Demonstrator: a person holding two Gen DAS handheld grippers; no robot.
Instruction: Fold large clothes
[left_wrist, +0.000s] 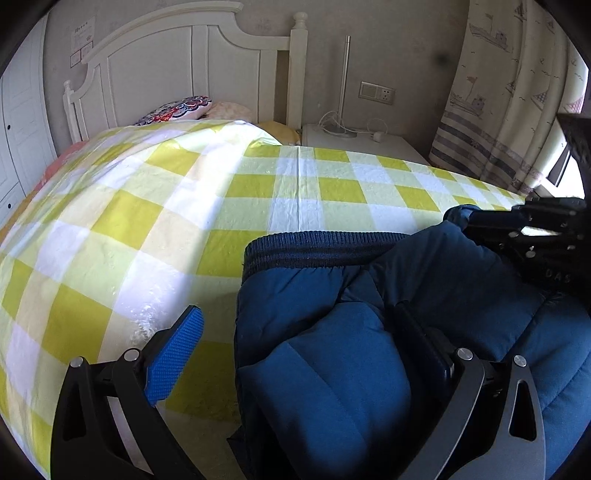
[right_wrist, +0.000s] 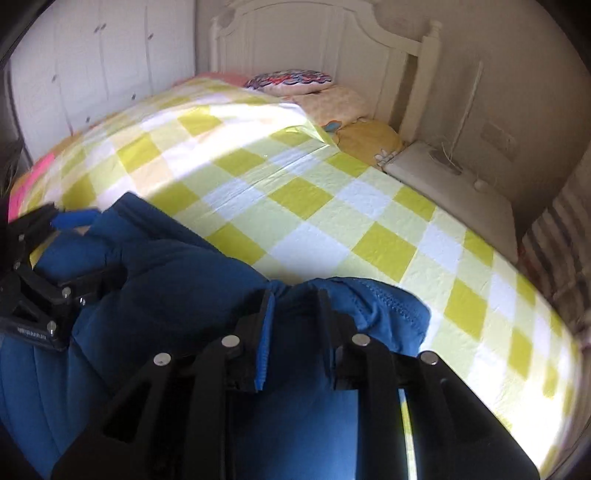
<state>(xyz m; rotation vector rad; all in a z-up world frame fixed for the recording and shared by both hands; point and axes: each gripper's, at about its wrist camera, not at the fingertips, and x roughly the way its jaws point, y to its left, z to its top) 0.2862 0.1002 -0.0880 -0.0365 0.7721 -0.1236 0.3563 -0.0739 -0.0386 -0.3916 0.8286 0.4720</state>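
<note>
Hand-held gripper, right (right_wrist: 293, 325), pinches the blue padded jacket (right_wrist: 177, 280); left (left_wrist: 295, 350) gapes; ribbed hem (left_wrist: 321, 247) faces the headboard (left_wrist: 192, 62)

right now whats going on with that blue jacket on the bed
A person with a gripper in each hand is folding a padded blue jacket on a bed covered by a yellow and white checked sheet. The right gripper is shut on a bunched edge of the jacket. The left gripper stands open: one of its fingers rests on the jacket, the other is over the sheet. The jacket lies partly folded, its ribbed hem toward the headboard.
</note>
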